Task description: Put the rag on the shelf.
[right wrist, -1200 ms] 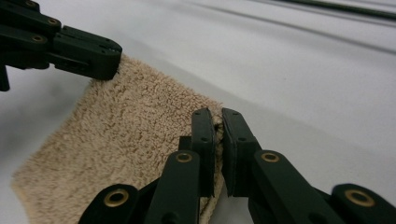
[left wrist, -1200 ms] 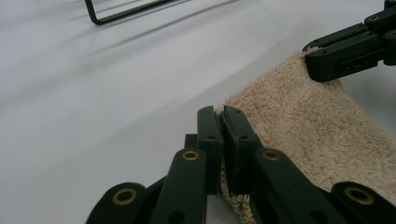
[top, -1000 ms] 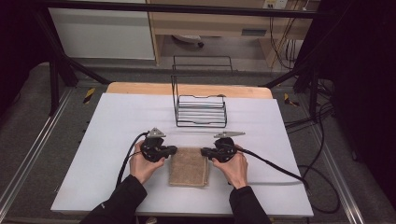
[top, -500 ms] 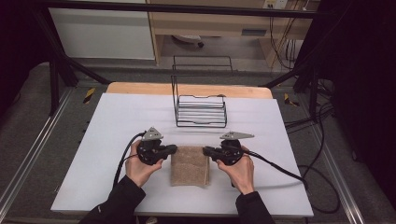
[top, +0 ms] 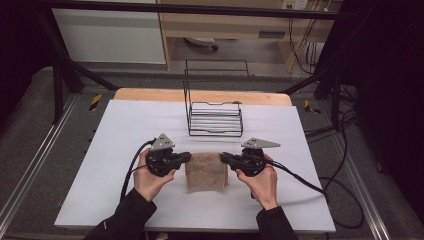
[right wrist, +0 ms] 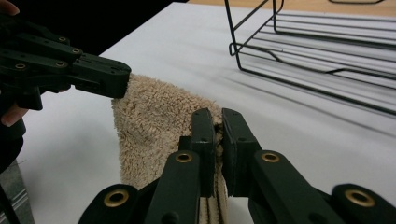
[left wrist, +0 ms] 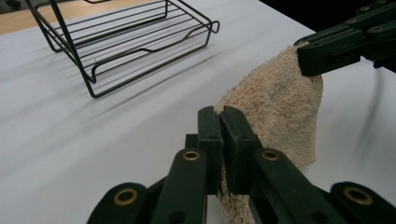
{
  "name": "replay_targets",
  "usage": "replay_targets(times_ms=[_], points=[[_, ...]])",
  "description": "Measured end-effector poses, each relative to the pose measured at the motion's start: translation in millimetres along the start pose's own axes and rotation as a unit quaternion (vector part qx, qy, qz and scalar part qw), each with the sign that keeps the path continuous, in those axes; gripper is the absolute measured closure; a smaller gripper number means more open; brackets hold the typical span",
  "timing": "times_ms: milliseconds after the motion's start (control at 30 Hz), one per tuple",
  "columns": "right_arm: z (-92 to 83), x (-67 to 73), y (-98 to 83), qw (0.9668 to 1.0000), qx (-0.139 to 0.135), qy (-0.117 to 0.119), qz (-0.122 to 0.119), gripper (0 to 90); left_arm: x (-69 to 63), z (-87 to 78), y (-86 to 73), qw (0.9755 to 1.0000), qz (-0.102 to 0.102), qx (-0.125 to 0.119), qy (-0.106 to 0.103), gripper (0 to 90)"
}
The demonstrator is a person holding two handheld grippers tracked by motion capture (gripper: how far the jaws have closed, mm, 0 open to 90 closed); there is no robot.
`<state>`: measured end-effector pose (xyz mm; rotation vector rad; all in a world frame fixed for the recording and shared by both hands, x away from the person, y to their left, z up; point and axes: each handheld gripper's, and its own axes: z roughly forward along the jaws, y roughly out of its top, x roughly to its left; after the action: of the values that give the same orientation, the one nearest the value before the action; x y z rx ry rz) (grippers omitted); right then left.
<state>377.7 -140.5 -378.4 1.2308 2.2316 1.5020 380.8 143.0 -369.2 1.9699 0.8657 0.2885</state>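
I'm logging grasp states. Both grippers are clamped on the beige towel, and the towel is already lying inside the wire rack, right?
Not inside the rack. The high view shows the towel held over the white table, nearer the person than the wire rack, which holds nothing. The left gripper and right gripper are indeed each clamped on a towel corner.

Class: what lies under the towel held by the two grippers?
The towel, pinched at its far corners by the left gripper and right gripper, hangs over the white table. Whatever lies beneath its folds is covered.
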Motion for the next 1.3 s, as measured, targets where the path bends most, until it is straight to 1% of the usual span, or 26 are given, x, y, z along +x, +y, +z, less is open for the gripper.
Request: replay_targets(times_ms=[267,467,767,1033,1233,1300], points=[[-8.5,2.1,7.8,0.9997,-0.022,-0.006,-0.01,84.4,-3.3,-5.4,11.3,0.9997,0.005,-0.023,0.003,86.0],[-14.8,3.1,14.2,0.999,-0.04,-0.011,-0.015,84.4,-5.2,-8.6,19.5,0.9993,0.01,-0.036,0.003,86.0],[-21.0,4.4,24.9,0.9974,-0.067,-0.015,-0.019,84.4,-4.8,-13.0,31.4,0.998,0.01,-0.062,0.008,86.0],[-26.1,5.8,36.0,0.9954,-0.091,-0.02,-0.025,84.4,-3.3,-17.1,43.0,0.9961,0.01,-0.087,0.011,86.0],[-28.6,6.7,44.1,0.9936,-0.106,-0.023,-0.03,84.3,-2.2,-19.2,48.5,0.9939,0.011,-0.109,0.014,86.0],[-29.0,7.0,47.1,0.993,-0.111,-0.024,-0.031,84.3,-1.5,-19.9,50.8,0.9935,0.011,-0.113,0.016,86.0]])
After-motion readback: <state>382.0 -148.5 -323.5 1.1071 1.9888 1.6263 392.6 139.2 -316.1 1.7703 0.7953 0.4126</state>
